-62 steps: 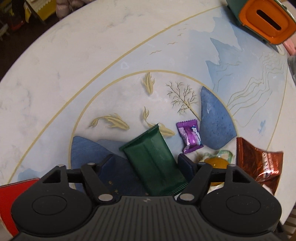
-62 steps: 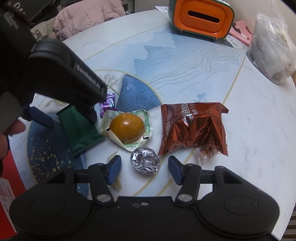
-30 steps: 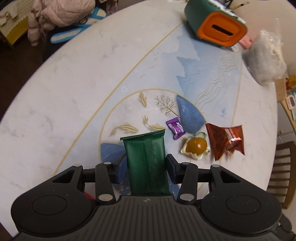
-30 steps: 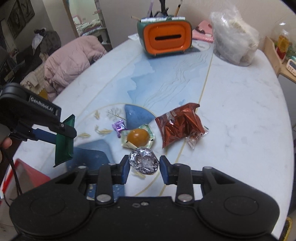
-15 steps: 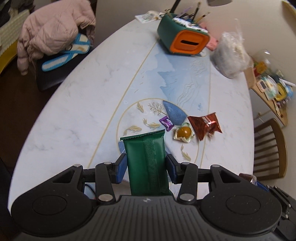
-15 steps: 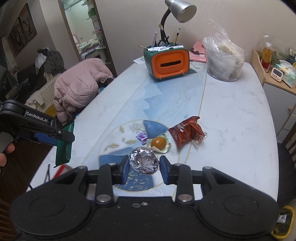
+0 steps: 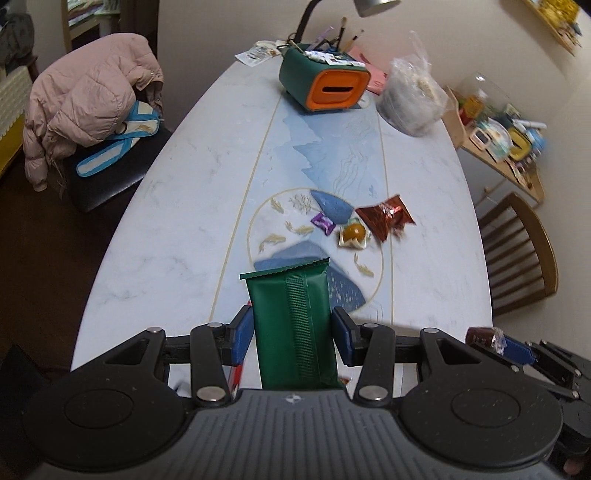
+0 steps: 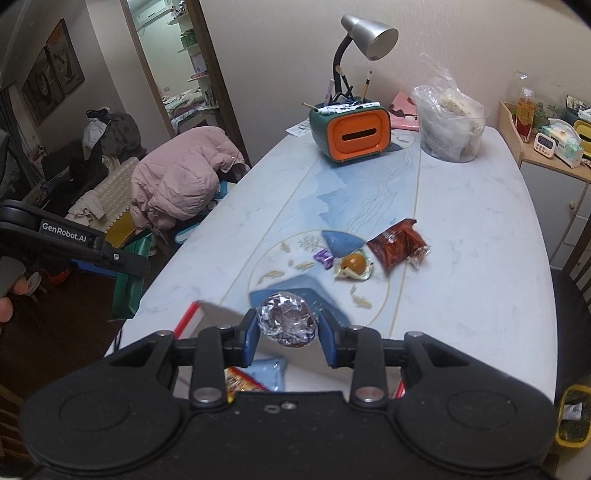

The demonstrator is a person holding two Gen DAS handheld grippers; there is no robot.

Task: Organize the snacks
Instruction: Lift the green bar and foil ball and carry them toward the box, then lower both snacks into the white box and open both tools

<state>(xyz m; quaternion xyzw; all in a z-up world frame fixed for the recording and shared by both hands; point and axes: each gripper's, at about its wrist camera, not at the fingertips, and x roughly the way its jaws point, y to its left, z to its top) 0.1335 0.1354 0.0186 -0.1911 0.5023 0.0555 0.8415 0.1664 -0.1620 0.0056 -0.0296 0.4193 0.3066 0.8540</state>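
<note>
My left gripper [image 7: 291, 332] is shut on a green snack bar [image 7: 293, 325] and holds it high above the near end of the table. It also shows at the left of the right wrist view [image 8: 129, 273]. My right gripper [image 8: 288, 332] is shut on a foil-wrapped ball [image 8: 287, 324], also lifted high. On the table lie a purple candy [image 7: 323, 222], a round orange snack in a clear wrapper [image 7: 354, 234] and a red-brown snack bag [image 7: 384, 216]. A red-edged box [image 8: 207, 317] with snack packets [image 8: 255, 376] lies under my right gripper.
An orange and green pen holder [image 8: 349, 134], a desk lamp [image 8: 365, 35] and a clear plastic bag [image 8: 448, 123] stand at the table's far end. A chair with a pink jacket [image 7: 85, 99] is at the left, a wooden chair [image 7: 517, 251] at the right.
Both grippers have risen and pulled back toward the near end of the table, each keeping its snack. The snacks left on the table have not moved.
</note>
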